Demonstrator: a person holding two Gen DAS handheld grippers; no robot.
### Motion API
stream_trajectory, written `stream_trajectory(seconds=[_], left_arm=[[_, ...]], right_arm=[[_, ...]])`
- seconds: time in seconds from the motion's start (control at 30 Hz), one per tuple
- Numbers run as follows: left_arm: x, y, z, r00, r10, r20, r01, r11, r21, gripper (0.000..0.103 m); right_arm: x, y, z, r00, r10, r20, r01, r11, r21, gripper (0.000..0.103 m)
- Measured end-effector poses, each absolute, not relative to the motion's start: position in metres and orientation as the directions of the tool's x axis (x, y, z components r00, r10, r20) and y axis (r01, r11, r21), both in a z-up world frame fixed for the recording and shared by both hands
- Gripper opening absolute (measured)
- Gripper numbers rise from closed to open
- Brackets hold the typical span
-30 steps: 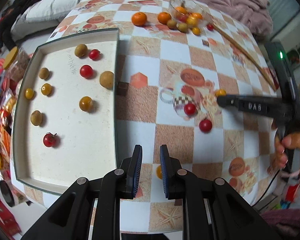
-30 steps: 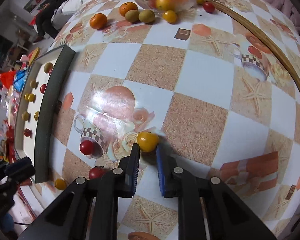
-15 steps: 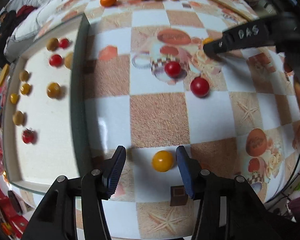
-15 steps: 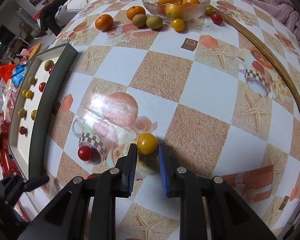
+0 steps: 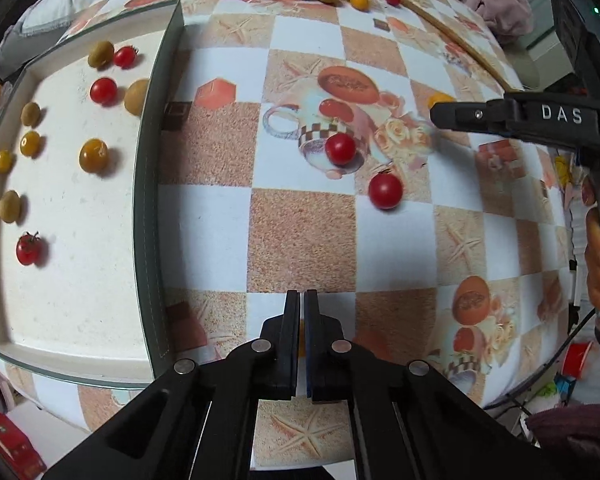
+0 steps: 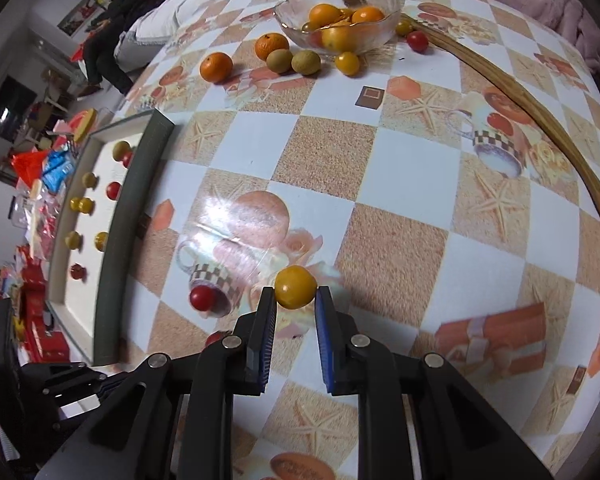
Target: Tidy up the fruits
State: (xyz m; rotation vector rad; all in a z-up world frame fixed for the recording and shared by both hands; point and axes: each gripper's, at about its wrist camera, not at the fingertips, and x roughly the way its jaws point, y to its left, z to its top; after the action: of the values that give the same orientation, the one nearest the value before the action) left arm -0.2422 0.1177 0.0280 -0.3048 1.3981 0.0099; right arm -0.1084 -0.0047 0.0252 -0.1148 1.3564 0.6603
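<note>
The right gripper point(image 6: 296, 300) pinches a yellow tomato point(image 6: 295, 286) at its tips, jaws narrow and closing. The left gripper point(image 5: 301, 300) is closed, with a sliver of yellow between its pads. Two red tomatoes point(image 5: 340, 149) lie ahead, tray point(image 5: 148, 208) to its left.

We see a wide stretch of bare checkered tablecloth point(image 6: 400, 160) between the near edge and the glass bowl point(image 6: 336, 16) at the far side. Two red cherry tomatoes point(image 5: 385, 191) lie loose mid-table. On the left, the tray's raised dark rim point(image 5: 148, 216) forms a low wall; inside it, small fruits sit well apart with open floor between them. Oranges point(image 6: 216, 66) and kiwis crowd the bowl's front. A curved wooden strip point(image 6: 540, 116) borders the right.
</note>
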Motion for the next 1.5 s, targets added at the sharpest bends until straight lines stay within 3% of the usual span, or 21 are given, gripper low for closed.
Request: stream_trajectory(seconds=[0.53,0.7,1.07,1.27,1.3,1.33,1.37,1.5], left_arm=[[-0.246,0.134,0.054,0.209,-0.194,-0.959,-0.181,0.956,-0.232,0.003],[-0.247,0.119,0.051,0.189,-0.123,-0.974,-0.124,0.981,-0.148,0.003],[-0.249,0.096,0.033,0.152,-0.083,-0.985,-0.064,0.994,-0.094,0.004],[-0.251,0.111,0.052,0.175,-0.156,-0.972,-0.096,0.98,-0.175,0.004],[-0.251,0.113,0.051,0.167,-0.154,-0.974,-0.096,0.98,-0.172,0.016],[-0.251,0.113,0.049,0.156,-0.151,-0.976,-0.093,0.982,-0.167,0.054],[-0.251,0.114,0.049,0.165,-0.139,-0.976,-0.096,0.983,-0.156,0.068],[-0.25,0.108,0.044,0.18,-0.096,-0.979,-0.102,0.988,-0.116,0.072]], right_arm=[[-0.124,-0.009,0.04,0.049,0.39,-0.92,-0.49,0.812,0.318,0.021],[-0.128,-0.009,0.039,0.03,0.391,-0.92,-0.494,0.806,0.326,0.021],[-0.141,-0.013,0.036,0.001,0.394,-0.919,-0.492,0.8,0.343,0.021],[-0.142,-0.013,0.04,0.002,0.406,-0.914,-0.491,0.796,0.353,0.021],[-0.142,-0.013,0.04,0.002,0.408,-0.913,-0.491,0.796,0.355,0.021],[-0.142,-0.013,0.039,0.0,0.409,-0.912,-0.49,0.795,0.357,0.021],[-0.142,-0.013,0.039,-0.001,0.41,-0.912,-0.49,0.794,0.358,0.021],[-0.142,-0.013,0.038,-0.001,0.414,-0.91,-0.487,0.795,0.362,0.021]])
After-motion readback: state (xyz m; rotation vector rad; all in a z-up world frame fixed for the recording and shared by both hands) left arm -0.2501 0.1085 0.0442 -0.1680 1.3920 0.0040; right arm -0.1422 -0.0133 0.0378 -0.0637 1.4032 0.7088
